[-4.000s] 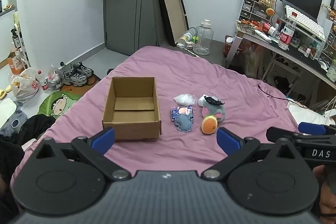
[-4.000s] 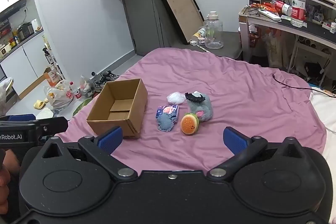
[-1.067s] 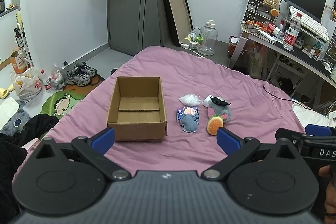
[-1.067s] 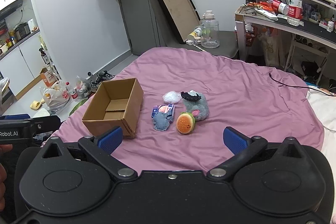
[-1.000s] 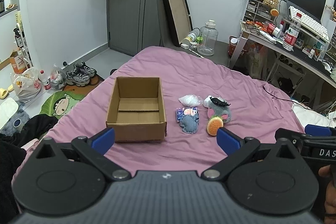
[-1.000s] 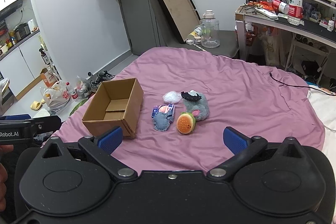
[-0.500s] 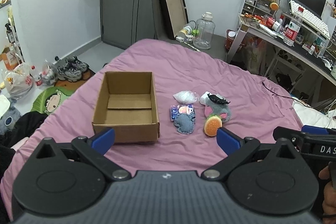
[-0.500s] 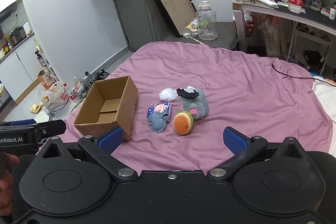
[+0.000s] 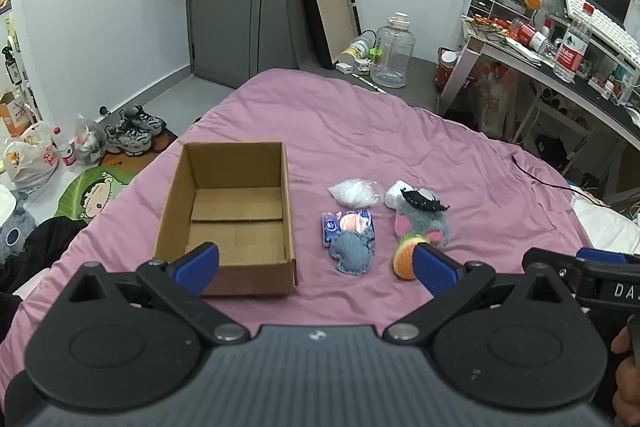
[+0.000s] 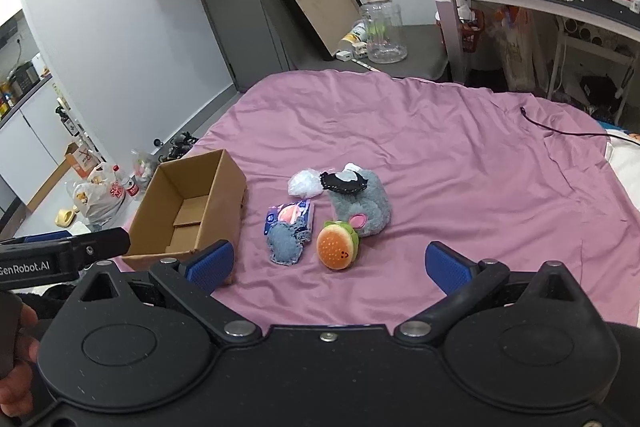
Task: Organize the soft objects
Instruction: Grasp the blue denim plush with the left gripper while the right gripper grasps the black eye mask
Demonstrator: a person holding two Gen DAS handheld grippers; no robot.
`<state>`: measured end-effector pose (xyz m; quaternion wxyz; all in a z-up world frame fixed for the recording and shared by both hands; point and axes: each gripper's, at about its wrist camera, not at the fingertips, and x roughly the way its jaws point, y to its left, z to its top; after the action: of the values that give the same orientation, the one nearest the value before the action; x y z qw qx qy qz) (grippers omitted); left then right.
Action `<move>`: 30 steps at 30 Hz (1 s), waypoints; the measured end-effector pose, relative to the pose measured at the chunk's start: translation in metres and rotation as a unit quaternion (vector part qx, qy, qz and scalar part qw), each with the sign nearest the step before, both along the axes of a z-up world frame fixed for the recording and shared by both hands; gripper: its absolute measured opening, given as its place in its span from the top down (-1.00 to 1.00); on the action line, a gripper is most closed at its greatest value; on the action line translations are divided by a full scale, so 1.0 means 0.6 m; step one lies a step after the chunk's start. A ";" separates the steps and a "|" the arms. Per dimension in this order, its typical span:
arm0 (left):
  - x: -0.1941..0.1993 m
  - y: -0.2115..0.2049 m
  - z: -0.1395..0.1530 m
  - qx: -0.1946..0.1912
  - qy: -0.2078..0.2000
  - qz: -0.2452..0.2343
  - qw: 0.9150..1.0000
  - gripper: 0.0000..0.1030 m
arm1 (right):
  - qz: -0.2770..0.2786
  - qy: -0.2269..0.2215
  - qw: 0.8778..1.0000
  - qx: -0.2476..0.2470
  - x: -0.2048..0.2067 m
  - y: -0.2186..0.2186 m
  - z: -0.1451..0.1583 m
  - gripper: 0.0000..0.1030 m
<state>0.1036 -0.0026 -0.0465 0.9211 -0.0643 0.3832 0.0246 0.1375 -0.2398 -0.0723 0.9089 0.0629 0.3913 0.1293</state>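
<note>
From the left wrist view, the left gripper (image 9: 316,265) hovers above the near edge of a purple bedspread (image 9: 400,131), its blue-tipped fingers (image 9: 196,263) spread wide with nothing between them. An open cardboard box (image 9: 230,211) sits empty on the left of the bed. To its right lies a cluster of soft things: a white plastic-wrapped wad (image 9: 353,192) at the far side, a blue packet (image 9: 347,223) with a denim heart cushion (image 9: 353,255) lying partly on its near end, a grey plush toy (image 9: 420,217) further right, and a burger plush (image 9: 405,255) just near of that, partly hidden by the right fingertip. The right gripper's body shows at the right edge.

From the right wrist view, the right gripper (image 10: 326,263) also has its fingers (image 10: 446,267) wide apart and empty. The box (image 10: 192,211) stands left; the wad (image 10: 305,183), packet (image 10: 292,214), cushion (image 10: 286,242), grey plush (image 10: 362,203) and burger (image 10: 337,245) lie together mid-bed, burger touching the grey plush
</note>
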 end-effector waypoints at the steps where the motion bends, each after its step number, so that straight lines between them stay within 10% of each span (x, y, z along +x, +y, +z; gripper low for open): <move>1: 0.007 -0.001 -0.001 0.002 0.000 0.001 1.000 -0.98 | -0.001 0.000 1.000 0.002 0.005 -0.002 -0.001 -1.00; 30: 0.160 -0.045 -0.100 -0.015 0.047 -0.001 0.999 -0.97 | -0.056 0.069 0.990 0.106 0.160 -0.052 -0.095 -0.92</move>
<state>0.1995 -0.0295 -0.1066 0.9009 -0.0766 0.4266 0.0204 0.2335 -0.2709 -0.1291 0.8736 0.1895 0.4335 0.1145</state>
